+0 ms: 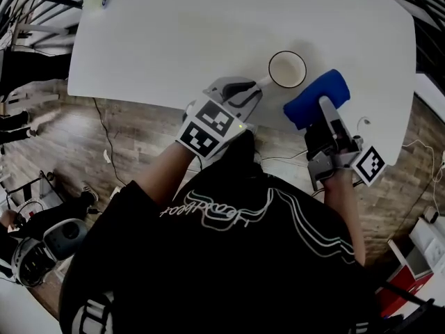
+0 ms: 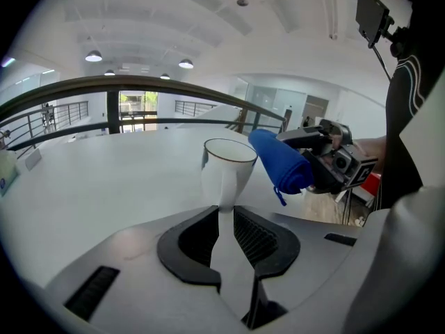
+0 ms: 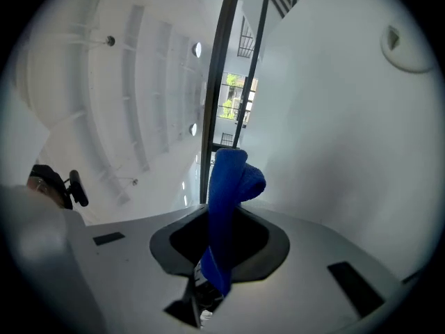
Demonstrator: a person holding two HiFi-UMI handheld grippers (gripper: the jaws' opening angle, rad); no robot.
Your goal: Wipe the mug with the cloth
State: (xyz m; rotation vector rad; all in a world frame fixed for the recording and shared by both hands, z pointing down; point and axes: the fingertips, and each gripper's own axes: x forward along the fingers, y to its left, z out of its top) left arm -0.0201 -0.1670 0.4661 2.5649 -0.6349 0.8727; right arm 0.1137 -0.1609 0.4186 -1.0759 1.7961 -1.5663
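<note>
Landmark: the mug (image 1: 287, 69) (image 2: 228, 172). It is white with a thin dark rim and stands upright on the white table (image 1: 174, 40), close to the edge nearest the person. Its handle (image 1: 264, 82) points toward the person's left.

Left gripper (image 1: 259, 85) (image 2: 224, 214): it reaches the mug from the handle side, angled downward. In the left gripper view the handle runs straight into the narrow gap between the two black pads. We read the jaws as closed on the handle, with the mug's base on the table.

Right gripper (image 1: 323, 108) (image 2: 311, 160) (image 3: 222, 223): it sits on the side of the mug opposite the handle. Its jaws are clamped on the blue cloth (image 1: 316, 97) (image 2: 281, 160) (image 3: 227, 186), which is rolled up and sticks out past the jaw tips.

In the left gripper view the free end of the cloth lies just beside the mug's rim, level with its upper wall. We cannot tell whether cloth and mug touch; in the head view a thin strip of table shows between them.

The wooden floor (image 1: 139, 138) lies beyond the table edge on the person's side of the mug.
</note>
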